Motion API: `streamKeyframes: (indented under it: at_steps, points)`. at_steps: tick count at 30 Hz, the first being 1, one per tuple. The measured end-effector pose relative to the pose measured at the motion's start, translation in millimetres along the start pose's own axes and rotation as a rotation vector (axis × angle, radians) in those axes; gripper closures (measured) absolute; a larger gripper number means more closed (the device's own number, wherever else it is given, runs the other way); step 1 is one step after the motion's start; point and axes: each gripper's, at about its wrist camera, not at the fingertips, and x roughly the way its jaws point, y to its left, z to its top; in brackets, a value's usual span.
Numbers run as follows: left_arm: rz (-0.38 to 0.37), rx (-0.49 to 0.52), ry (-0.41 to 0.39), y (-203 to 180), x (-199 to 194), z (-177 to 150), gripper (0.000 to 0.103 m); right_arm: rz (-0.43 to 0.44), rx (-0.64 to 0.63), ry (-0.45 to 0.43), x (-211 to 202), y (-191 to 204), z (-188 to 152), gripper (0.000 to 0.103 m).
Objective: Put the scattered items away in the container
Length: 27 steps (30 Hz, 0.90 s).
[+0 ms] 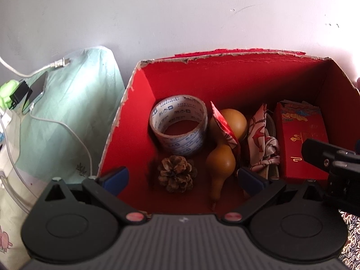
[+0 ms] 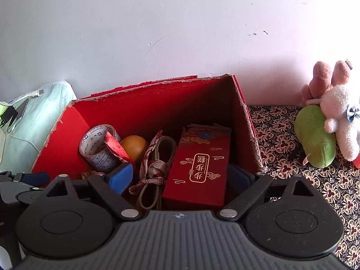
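Brown pinecone (image 1: 176, 173) between open fingers (image 1: 117, 176)

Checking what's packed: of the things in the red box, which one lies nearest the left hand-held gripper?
The pine cone. It sits on the box floor just ahead of the open left hand-held gripper, closer than the tape roll behind it or the gourd beside it.

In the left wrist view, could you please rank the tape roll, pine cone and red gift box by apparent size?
1. Red gift box, though partly hidden.
2. Tape roll.
3. Pine cone, smaller despite lying nearer the camera.
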Motion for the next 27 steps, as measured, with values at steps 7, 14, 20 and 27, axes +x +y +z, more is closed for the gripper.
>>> streamKeyframes:
  at_steps: [7,14,20,27]
  points:
    - [-0.021,-0.013,0.033,4.5,6.6,1.4,0.001,-0.011,-0.01,0.012,2.6,1.4,1.9,0.011]
    - [-0.019,-0.017,0.039,5.1,7.0,0.5,0.001,-0.019,-0.013,0.009,3.4,3.1,0.6,0.011]
    - [-0.019,-0.021,0.043,5.7,7.6,0.5,0.001,-0.021,-0.014,0.004,4.1,3.9,0.4,0.01]
    - [-0.029,-0.028,0.031,6.9,8.1,-1.3,0.001,-0.033,-0.015,0.01,3.9,6.0,1.2,0.01]
